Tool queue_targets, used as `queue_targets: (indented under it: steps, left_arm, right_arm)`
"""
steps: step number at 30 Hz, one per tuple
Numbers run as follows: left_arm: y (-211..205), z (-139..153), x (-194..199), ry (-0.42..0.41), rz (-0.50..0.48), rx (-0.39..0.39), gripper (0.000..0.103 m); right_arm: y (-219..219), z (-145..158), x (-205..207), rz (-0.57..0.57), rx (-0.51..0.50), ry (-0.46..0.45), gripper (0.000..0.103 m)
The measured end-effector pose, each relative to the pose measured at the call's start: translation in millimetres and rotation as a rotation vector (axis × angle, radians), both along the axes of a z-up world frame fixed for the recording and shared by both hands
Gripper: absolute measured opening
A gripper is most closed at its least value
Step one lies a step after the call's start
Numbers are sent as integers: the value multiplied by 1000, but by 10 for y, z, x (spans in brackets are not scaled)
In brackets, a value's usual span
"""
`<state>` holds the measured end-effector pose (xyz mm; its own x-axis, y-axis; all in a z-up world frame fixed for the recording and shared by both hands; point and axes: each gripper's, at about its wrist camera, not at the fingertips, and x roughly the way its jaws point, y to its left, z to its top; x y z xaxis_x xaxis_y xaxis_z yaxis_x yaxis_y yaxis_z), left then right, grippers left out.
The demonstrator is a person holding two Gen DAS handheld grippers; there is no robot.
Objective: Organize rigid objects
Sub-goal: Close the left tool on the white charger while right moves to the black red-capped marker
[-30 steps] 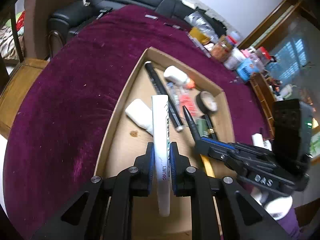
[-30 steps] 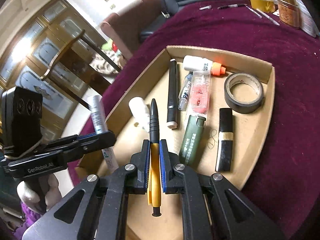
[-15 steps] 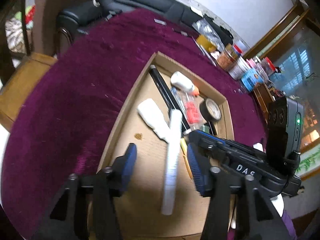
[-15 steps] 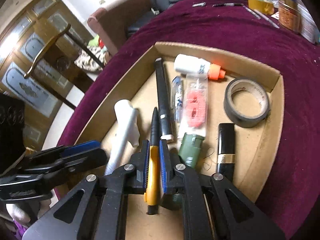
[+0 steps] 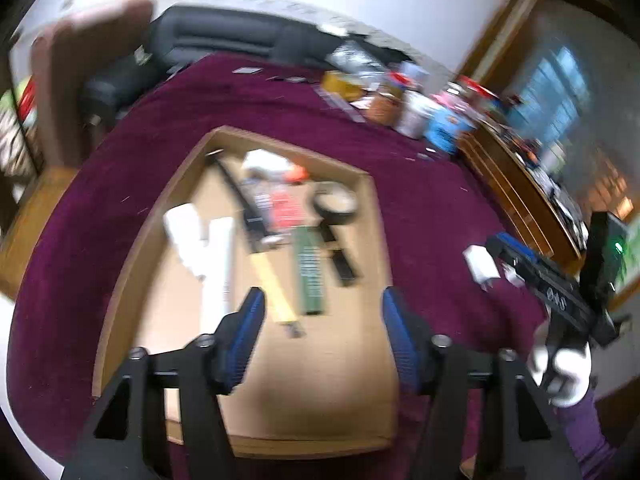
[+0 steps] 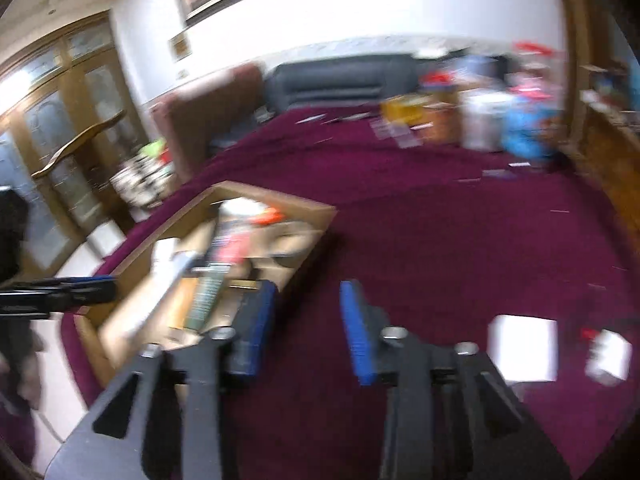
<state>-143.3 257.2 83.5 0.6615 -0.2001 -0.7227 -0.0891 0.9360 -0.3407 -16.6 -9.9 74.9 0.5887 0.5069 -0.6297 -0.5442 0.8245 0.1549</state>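
Left view alone shows the whole shallow brown cardboard tray (image 5: 372, 216) on the maroon-clothed desk (image 5: 424, 208): white marker (image 5: 218, 264) and yellow-barrelled pen (image 5: 272, 280) lie inside. Left claw (image 5: 322, 338) opening, empty. Right claw (image 6: 307, 328) opening, empty (over cloth). Blur defeats all lettering.
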Motion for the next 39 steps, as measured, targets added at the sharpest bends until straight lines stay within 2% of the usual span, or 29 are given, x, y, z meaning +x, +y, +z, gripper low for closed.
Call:
queue_targets:
  steps: [2, 6, 8, 11, 14, 16, 19, 20, 22, 23, 26, 28, 31, 35, 37, 39]
  left_arm:
    - [-244, 38, 13, -18, -53, 9, 63]
    - [-787, -17, 118, -6, -184, -12, 63]
    - [-1012, -103, 173, 23, -222, -12, 63]
    - [-1231, -176, 222, 63, -249, -7, 63]
    - [-1329, -188, 215, 87, -245, 6, 63]
    - [-1325, -154, 208, 88, -219, 22, 63]
    - [-1279, -146, 217, 95, -180, 31, 63]
    - [-1275, -158, 240, 100, -174, 28, 63]
    - [-1302, -202, 302, 115, -168, 18, 63]
    - [-1324, -231, 342, 124, -167, 13, 63]
    - [-1472, -343, 501, 156, -182, -25, 63]
    - [-1619, -426, 613, 175, -212, -34, 63]
    - [-1870, -518, 717, 190, -279, -12, 63]
    - [-2194, -578, 813, 178, -346, 96, 64]
    - [-2304, -590, 855, 162, -363, 163, 64]
    - [-2361, -625, 905, 158, -371, 196, 64]
  right_arm:
    - [-446, -23, 87, -97, 4, 2, 47]
    - [-1221, -123, 301, -268, 54, 76, 47]
    - [-1431, -191, 417, -289, 119, 126, 47]
    - [-1419, -289, 575, -273, 184, 180, 47]
    - [-1258, -404, 800, -191, 253, 252, 47]
    - [-1143, -503, 942, -183, 234, 278, 47]
    - [-892, -653, 1027, -112, 157, 313, 50]
    - [-835, -695, 1013, -32, 192, 341, 51]
    - [-782, -799, 960, 205, 386, 477, 51]
    - [-745, -826, 931, 280, 441, 530, 51]
    - [-795, -628, 823, 280, 431, 399, 51]
    - [-938, -612, 846, 241, 492, 395, 51]
    - [-1152, -627, 911, 122, 499, 363, 51]
    - [-1307, -655, 973, 35, 547, 378, 51]
    - [-1326, -636, 981, 19, 547, 373, 51]
    - [-1304, -601, 978, 9, 533, 363, 51]
